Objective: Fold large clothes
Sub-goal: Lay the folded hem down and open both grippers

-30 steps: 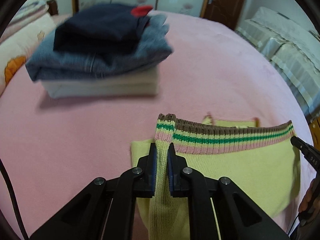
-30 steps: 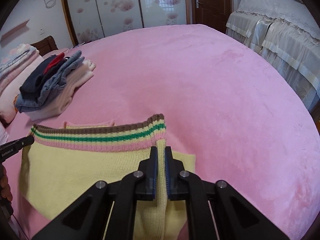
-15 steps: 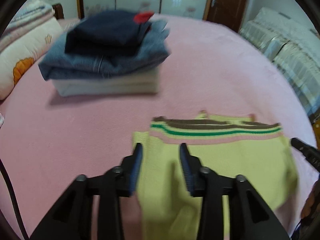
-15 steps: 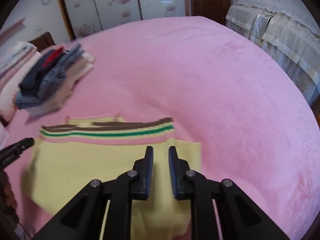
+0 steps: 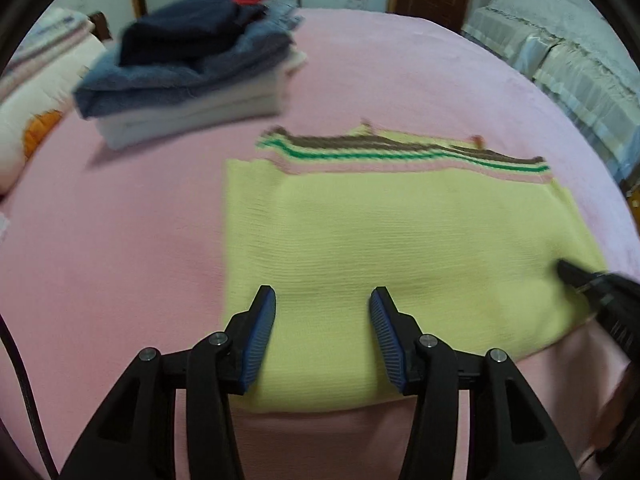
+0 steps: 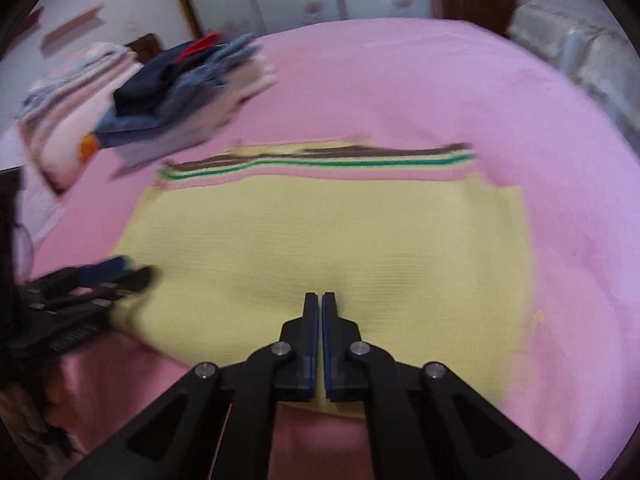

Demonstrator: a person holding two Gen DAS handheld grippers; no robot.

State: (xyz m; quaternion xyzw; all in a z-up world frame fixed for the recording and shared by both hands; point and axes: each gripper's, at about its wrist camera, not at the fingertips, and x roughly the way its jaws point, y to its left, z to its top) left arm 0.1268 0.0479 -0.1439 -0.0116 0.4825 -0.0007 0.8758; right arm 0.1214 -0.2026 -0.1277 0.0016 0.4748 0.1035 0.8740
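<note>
A pale yellow knit sweater (image 5: 400,232) lies folded flat on the pink bed, its brown, green and pink striped hem along the far edge. My left gripper (image 5: 322,292) hovers over the sweater's near left part; its jaws are still opening and nothing is between them. In the right wrist view the same sweater (image 6: 320,232) fills the middle, and my right gripper (image 6: 320,296) is shut above its near edge, holding nothing. Each gripper shows in the other's view: the right gripper (image 5: 568,270) at the sweater's right edge, the left gripper (image 6: 136,272) at its left edge.
A stack of folded clothes (image 5: 188,68), navy on denim on white, sits at the far left of the pink bed cover (image 5: 120,240). A cartoon-print pillow (image 5: 28,120) lies beyond it. A cream-covered bed (image 5: 560,60) stands at the right.
Both grippers let go of the striped hem, which now lies flat at the far edge. Both drew back toward the sweater's near edge. The left opened wide; the right opened, then shut.
</note>
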